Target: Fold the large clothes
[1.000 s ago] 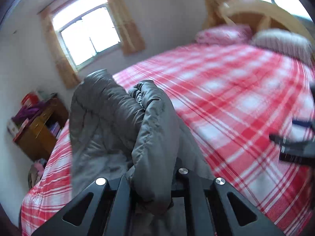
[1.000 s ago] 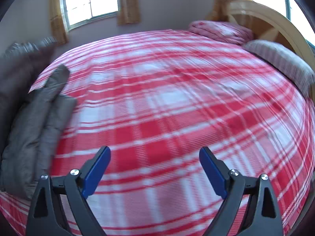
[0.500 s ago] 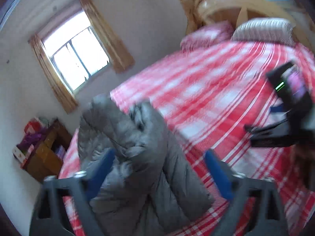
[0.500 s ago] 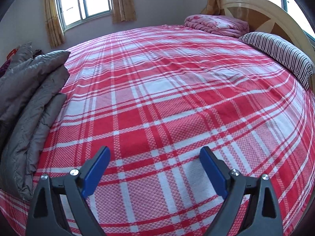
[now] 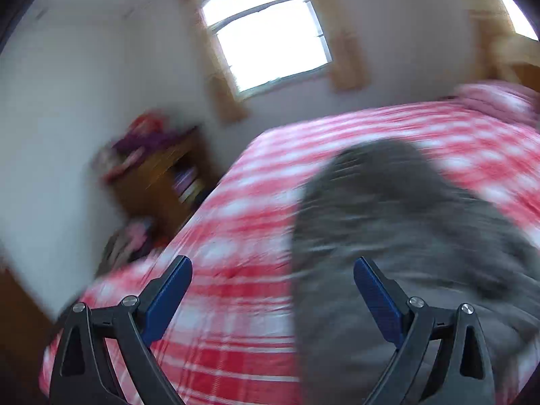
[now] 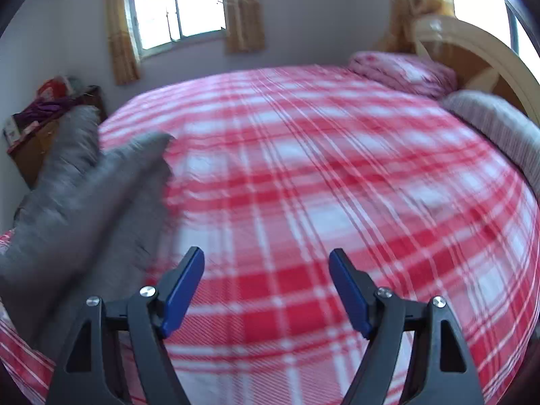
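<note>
At the bottom of the left wrist view, the left gripper [image 5: 272, 295] had its jaws spread wide with nothing between them; a second earlier those same jaws had been pinching a fold of the grey padded jacket [image 5: 405, 253], and half a second earlier they were already apart. The blue pads [image 5: 167, 298] stood over the red plaid bedspread [image 5: 236, 222] on the left side and over the jacket on the right. The jacket lay heaped on the bed, filling the lower right of that frame, where earlier it had sat in the lower centre. The whole view was smeared with motion blur.

In the right wrist view, the right gripper [image 6: 266, 287] also held its jaws apart and empty, though noticeably narrower than in the two earlier frames. It hung over bare bedspread [image 6: 320, 175] at lower centre. The jacket [image 6: 84, 202] reached in from the lower left, just beside the left finger, and took up more of the frame than before.

Farther back, a wooden bedside cabinet [image 5: 162, 182] with bright clutter on top stood at left centre of the left view. A curtained window [image 5: 266, 33] sat in the wall at the top. In the right view, a pink folded blanket [image 6: 401, 71] and a striped pillow [image 6: 496, 125] lay against the curved headboard [image 6: 472, 50] at upper right.
</note>
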